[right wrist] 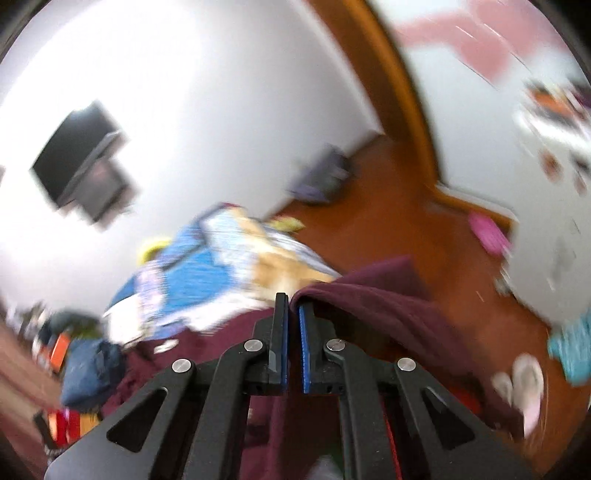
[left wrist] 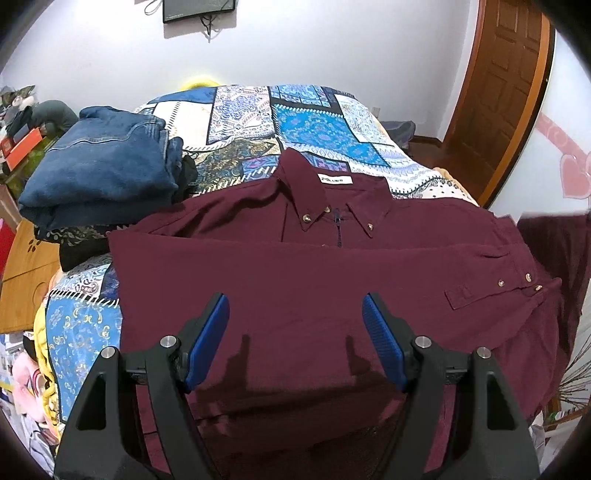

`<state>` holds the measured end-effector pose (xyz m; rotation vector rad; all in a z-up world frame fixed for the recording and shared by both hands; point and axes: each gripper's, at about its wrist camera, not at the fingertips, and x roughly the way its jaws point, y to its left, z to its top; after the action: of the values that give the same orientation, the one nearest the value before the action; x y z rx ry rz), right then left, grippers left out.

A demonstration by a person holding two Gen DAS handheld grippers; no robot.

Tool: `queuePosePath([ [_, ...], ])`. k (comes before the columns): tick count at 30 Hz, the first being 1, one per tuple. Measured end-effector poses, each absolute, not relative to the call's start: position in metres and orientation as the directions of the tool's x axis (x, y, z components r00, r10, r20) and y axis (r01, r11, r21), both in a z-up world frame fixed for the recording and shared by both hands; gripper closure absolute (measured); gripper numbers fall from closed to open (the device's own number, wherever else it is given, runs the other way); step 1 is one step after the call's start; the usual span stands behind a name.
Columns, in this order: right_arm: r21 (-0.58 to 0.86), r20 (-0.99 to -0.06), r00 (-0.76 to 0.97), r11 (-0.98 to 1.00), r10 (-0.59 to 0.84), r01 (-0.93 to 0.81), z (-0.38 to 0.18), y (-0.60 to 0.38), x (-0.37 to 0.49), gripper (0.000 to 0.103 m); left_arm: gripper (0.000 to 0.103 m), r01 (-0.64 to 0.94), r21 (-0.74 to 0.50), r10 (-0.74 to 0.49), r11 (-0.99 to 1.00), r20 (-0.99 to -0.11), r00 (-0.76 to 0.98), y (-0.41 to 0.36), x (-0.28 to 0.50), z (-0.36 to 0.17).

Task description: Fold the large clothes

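The maroon button-down shirt (left wrist: 314,266) lies face up across the near end of the bed, collar (left wrist: 328,203) away from me, one sleeve already laid flat across the chest with its buttoned cuff (left wrist: 517,284) out toward my right. My right gripper (right wrist: 291,306) is clenched on a fold of the shirt's fabric, which drapes over its right-hand finger and hangs down; that view is badly smeared, so I cannot tell how deep the bite is. My left gripper (left wrist: 295,317) hangs released above the shirt's lower body, jaws wide, pinching nothing. The risk, as I judge it, is that a shallow pinch lets the cloth slip out mid-swing, or that the pull drags the whole shirt sideways and undoes the laid sleeve, since my left holds nothing down. Beneath is a blue patchwork bedspread (left wrist: 303,122); a stack of folded jeans (left wrist: 99,166) sits near the shirt's far left shoulder. Beyond are a white wall with a mounted screen (left wrist: 199,9), a wooden door (left wrist: 502,96) and a wood floor (right wrist: 388,206).
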<state>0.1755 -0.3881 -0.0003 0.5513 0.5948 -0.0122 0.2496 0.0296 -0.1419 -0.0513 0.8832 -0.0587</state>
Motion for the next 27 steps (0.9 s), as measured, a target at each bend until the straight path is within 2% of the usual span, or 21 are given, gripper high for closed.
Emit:
queuePosePath([
  [2,0.450,-0.495,0.846,0.892,0.197,0.055,0.022,-0.355,0.179,0.098,0.030,0.027,-0.074,-0.074,0.997,-0.767,0.637,0.033,0.248,-0.141],
  [5,0.399,-0.496,0.822,0.914,0.278,-0.069,0.030,-0.310,0.180,0.098,0.030,0.024,-0.081,-0.077,0.996,-0.767,0.637,0.038,0.244,-0.141],
  [10,0.355,-0.640,0.671,0.919,0.375,-0.174,-0.022,-0.252,0.188,0.098,0.030,0.013,-0.087,-0.076,0.996,-0.772,0.631,0.046,0.240,-0.144],
  [14,0.311,-0.760,0.538,0.931,0.364,-0.190,-0.073,-0.227,0.189,0.096,0.030,0.004,-0.095,-0.077,0.995,-0.780,0.621,0.051,0.237,-0.148],
  [18,0.270,-0.789,0.519,0.945,0.328,-0.186,-0.080,-0.225,0.177,0.094,0.030,0.003,-0.091,-0.074,0.996,-0.788,0.611,0.052,0.237,-0.152],
  [20,0.303,-0.790,0.502,0.936,0.351,-0.177,-0.073,-0.233,0.174,0.088,0.030,0.005,-0.090,-0.075,0.996,-0.791,0.608,0.050,0.238,-0.153],
  [25,0.359,-0.753,0.538,0.922,0.378,-0.146,-0.046,-0.254,0.166,0.055,0.030,0.021,-0.095,-0.087,0.995,-0.783,0.616,0.042,0.240,-0.150],
  [27,0.351,-0.738,0.573,0.928,0.358,-0.128,-0.040,-0.256,0.164,0.053,0.030,0.032,-0.090,-0.091,0.995,-0.778,0.622,0.038,0.239,-0.148],
])
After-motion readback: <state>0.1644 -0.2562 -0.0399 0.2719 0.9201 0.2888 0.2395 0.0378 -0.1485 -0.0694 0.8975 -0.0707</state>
